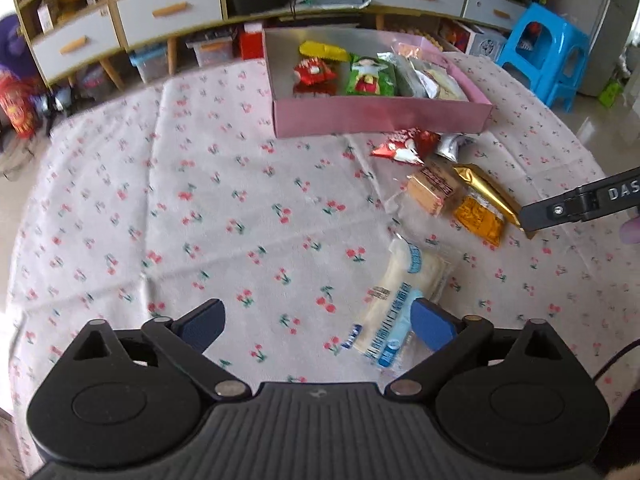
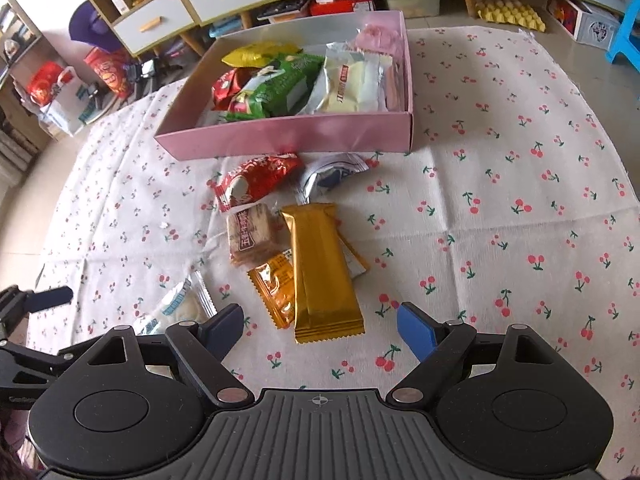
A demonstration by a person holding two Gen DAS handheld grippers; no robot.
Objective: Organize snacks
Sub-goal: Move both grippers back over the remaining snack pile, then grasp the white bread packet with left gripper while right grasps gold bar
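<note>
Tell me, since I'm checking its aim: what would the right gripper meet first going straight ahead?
Probably the gold packet, lying on the orange packet between the right gripper's open jaws; depth is unclear.

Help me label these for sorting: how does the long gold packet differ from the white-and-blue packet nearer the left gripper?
The gold packet is opaque foil; the white-and-blue packet is clear wrap showing a pale snack. The gold packet overlaps an orange packet; the white-and-blue packet lies alone. Both lie flat on the cherry cloth, outside the pink box.
</note>
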